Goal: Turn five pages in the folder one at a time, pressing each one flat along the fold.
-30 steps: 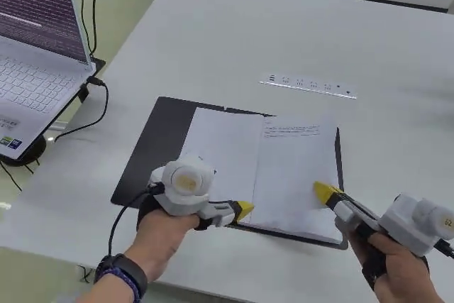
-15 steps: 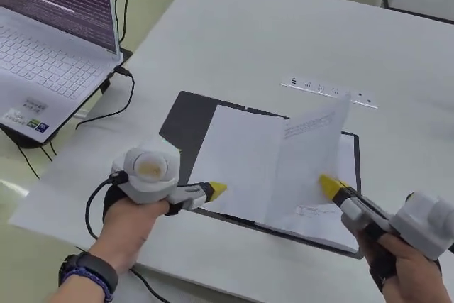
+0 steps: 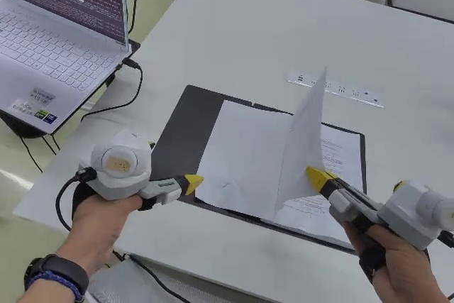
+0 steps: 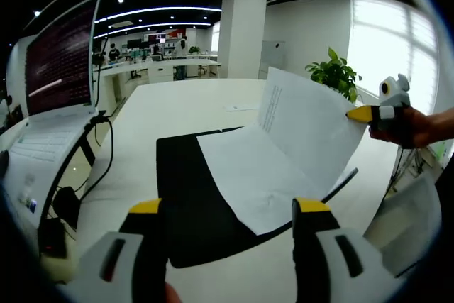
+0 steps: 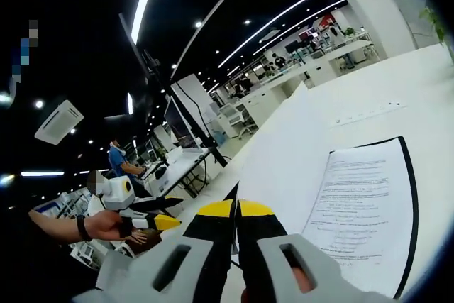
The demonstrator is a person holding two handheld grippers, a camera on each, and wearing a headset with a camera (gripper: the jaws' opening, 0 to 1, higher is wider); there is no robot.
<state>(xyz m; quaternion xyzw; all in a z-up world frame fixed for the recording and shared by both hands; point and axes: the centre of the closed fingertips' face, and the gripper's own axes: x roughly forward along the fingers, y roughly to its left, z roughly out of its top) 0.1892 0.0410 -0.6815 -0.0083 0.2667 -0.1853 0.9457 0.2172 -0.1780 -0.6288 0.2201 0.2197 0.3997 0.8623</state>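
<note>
The black folder [image 3: 177, 133] lies open on the white table. A blank white page [image 3: 245, 150] rests flat on its left half, and a printed page [image 3: 344, 157] lies on the right half. Between them one page [image 3: 305, 140] stands nearly upright, and my right gripper [image 3: 317, 175] is shut on its lower edge. In the right gripper view the yellow-tipped jaws [image 5: 235, 210] meet on that sheet's thin edge. My left gripper [image 3: 190, 184] hovers open at the folder's front left edge, holding nothing. Its wide-apart jaws [image 4: 228, 209] frame the folder [image 4: 184, 196] and the lifted page [image 4: 312, 125].
An open laptop [image 3: 64, 26] sits at the far left with a black cable [image 3: 120, 101] trailing toward the folder. A white power strip [image 3: 340, 89] lies on the table beyond the folder. The table's front edge runs just below both hands.
The right gripper has lifted the right-hand page from flat to nearly upright, swinging it leftward. The left gripper has drawn back left from the fold to the folder's front left edge.
</note>
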